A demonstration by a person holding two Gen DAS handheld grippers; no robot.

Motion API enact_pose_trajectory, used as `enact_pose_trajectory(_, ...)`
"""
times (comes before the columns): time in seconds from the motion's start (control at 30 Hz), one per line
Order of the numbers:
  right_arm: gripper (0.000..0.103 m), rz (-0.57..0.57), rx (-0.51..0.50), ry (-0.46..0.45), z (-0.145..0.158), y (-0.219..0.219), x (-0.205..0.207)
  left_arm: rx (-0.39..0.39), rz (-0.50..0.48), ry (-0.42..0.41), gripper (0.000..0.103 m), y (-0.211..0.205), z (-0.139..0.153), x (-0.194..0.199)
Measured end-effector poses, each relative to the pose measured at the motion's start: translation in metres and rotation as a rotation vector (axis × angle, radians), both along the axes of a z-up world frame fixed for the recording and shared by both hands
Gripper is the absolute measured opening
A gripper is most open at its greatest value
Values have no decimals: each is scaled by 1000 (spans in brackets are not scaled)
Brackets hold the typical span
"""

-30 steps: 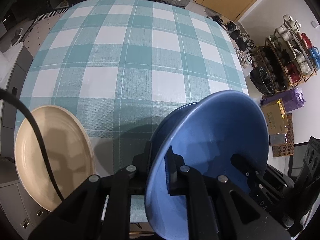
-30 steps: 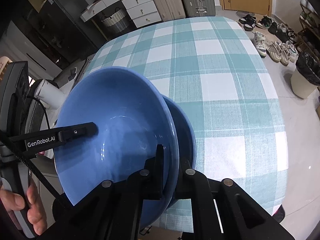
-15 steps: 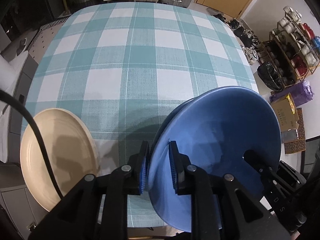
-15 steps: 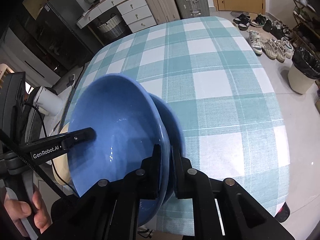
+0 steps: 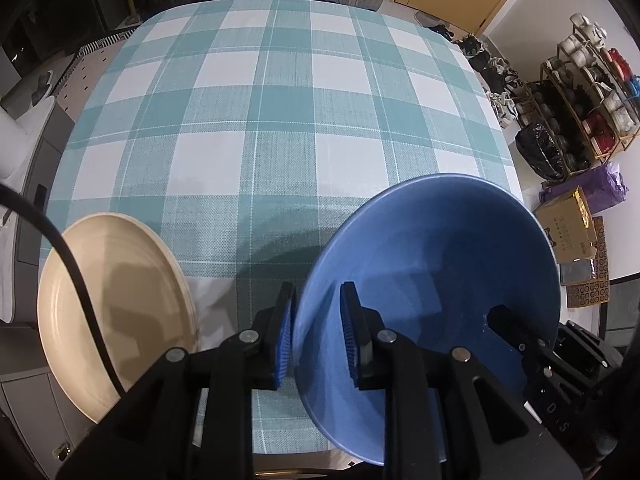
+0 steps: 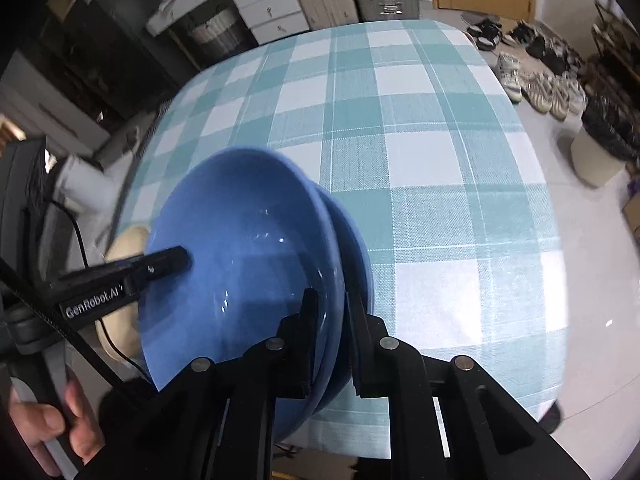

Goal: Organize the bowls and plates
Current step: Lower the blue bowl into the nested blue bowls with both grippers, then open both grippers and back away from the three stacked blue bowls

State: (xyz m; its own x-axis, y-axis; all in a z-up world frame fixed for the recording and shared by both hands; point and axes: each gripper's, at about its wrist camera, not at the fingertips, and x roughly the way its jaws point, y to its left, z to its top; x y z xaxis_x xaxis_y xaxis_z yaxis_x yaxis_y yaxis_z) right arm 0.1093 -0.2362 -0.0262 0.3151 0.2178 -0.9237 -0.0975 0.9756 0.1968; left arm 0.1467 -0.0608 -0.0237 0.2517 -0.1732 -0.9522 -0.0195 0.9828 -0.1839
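Blue bowl (image 5: 440,272) fills the lower right of the left wrist view, tilted up off the teal-and-white checked table (image 5: 280,120) near its front edge. The left gripper (image 5: 316,336) straddles the bowl's near rim, one blue pad (image 5: 285,340) outside and one inside, with a visible gap on each side (so it is parted, not clamping). In the right wrist view the right gripper (image 6: 331,344) has its fingers closed tight on the opposite rim of the blue bowl (image 6: 248,264), and a second blue rim (image 6: 356,248) shows just behind the first; I cannot tell whether that is a nested bowl. A cream plate (image 5: 112,312) lies flat at the table's front left corner, beside the bowl and apart from it, crossed by a black cable (image 5: 76,272). Shoe racks (image 5: 580,92) stand on the floor at right
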Motion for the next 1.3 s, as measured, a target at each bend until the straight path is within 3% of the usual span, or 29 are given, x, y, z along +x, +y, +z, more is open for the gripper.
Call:
enact_pose_trajectory(0.47, 17, 100, -199, -78, 13, 22, -15, -30, 8, 19, 21, 6, -4, -1)
enact_pose_trajectory(0.6, 17, 115, -188, -49, 15, 20, -16, -20, 6, 19, 21, 7, -5, -1)
enact_pose_trajectory(0.77, 17, 97, -209, -80, 22, 13, -18, -9, 2, -21, 21, 5, 5, -6)
enact_pose_trajectory(0.87, 17, 79, -174, -126, 30, 5, -22, 0, -12, -66, 30, 2, 15, -11)
enact_pose_trajectory(0.93, 17, 58, -133, -176, 37, 0, -28, 13, -22, -91, 43, 0, 21, -13)
enact_pose_trajectory(0.97, 18, 50, -102, -200, 40, -3, -31, 16, -23, -112, 43, -1, 26, -16)
enact_pose_trajectory(1.07, 34, 28, -32, -270, 46, -8, -41, 7, -23, -164, 43, 0, 35, -22)
enact_pose_trajectory(1.13, 51, 20, 0, -332, 50, -10, -50, -13, -6, -211, 48, 4, 41, -29)
enact_pose_trajectory(1.23, 57, -2, 29, -422, 49, -12, -62, -13, 11, -262, 51, 8, 49, -35)
enact_pose_trajectory(1.3, 70, -31, 36, -442, 44, -12, -66, 24, 6, -300, 55, 7, 53, -38)
